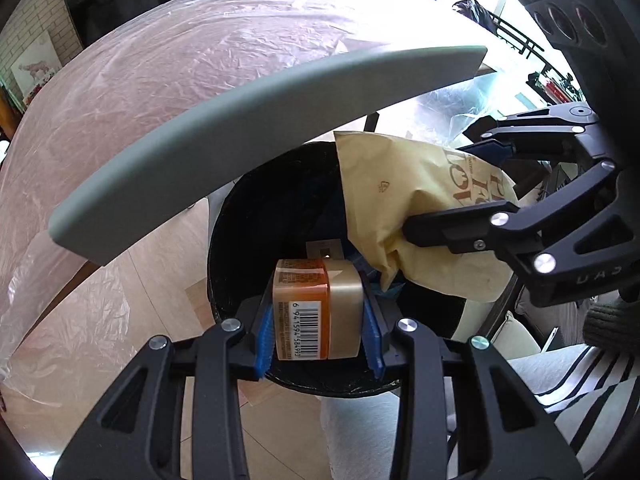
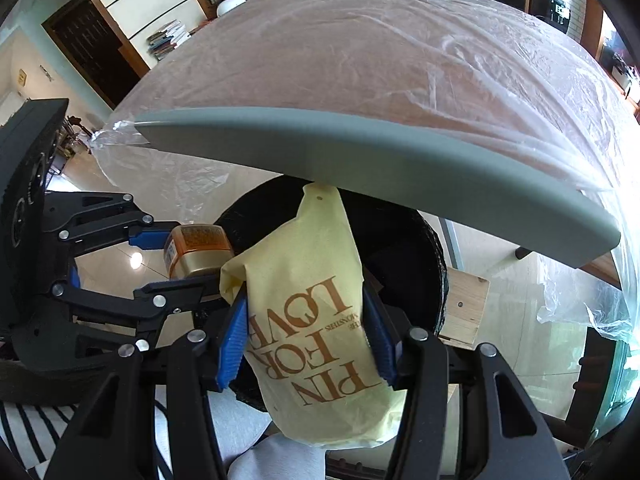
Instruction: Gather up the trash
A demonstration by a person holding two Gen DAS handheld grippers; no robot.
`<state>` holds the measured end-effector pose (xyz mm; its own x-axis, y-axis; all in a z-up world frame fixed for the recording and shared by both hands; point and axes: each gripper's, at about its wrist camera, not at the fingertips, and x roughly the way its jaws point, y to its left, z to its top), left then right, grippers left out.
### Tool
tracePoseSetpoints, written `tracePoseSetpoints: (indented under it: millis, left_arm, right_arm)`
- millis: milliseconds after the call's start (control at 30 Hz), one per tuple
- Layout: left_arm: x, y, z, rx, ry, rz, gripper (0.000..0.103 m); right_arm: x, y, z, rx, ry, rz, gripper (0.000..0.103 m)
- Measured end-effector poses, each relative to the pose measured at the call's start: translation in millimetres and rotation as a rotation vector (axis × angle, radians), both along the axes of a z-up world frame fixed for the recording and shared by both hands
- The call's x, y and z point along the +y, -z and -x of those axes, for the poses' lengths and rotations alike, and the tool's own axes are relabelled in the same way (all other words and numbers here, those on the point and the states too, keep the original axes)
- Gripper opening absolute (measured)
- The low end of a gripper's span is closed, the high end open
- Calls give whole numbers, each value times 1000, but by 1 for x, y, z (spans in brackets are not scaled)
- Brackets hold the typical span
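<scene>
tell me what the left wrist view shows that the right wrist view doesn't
Only the left wrist view shows the barcode on the orange-and-gold box gripped by the left gripper, and a small grey card inside the bin. Only the right wrist view shows the yellow bag's printed words in full, between the right gripper's blue pads, and a wooden block past the bin's rim. Both show the black trash bin under the plastic-covered table, with box and bag held over it.
</scene>
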<state>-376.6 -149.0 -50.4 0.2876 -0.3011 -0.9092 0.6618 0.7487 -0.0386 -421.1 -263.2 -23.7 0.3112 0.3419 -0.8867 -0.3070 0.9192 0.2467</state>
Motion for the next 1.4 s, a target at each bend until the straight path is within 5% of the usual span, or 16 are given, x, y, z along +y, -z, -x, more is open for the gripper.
tracePoseSetpoints:
  millis: [167, 233, 400, 600, 767, 900, 967, 1067, 1400]
  left_arm:
    - [-8, -1, -3, 10, 16, 18, 39]
    - [-8, -5, -4, 13, 13, 31, 68]
    - [-3, -16, -5, 28, -1, 86, 85]
    - [9, -38, 1, 33, -11, 119, 87]
    - [32, -94, 0, -62, -29, 231, 96]
    - [58, -138, -30, -214, -153, 291, 101]
    - [75, -150, -57, -287, -256, 319, 101]
    - [91, -153, -108, -373, -402, 250, 101]
    - [120, -104, -254, -308, -565, 172, 101]
  right_arm:
    - [-4, 3, -1, 7, 12, 0, 55]
    - [-6, 3, -1, 9, 21, 10, 70]
    - [-20, -5, 7, 12, 51, -6, 82]
    - [-41, -34, 20, 2, 65, -61, 87]
    - [-69, -96, 20, -140, 91, -134, 97]
    - [-103, -129, -17, -285, 216, -71, 99]
    - [-121, -133, -51, -357, 306, 42, 99]
    - [-147, -124, -105, -401, 372, 128, 99]
    - [-206, -64, -250, -255, 501, 197, 99]
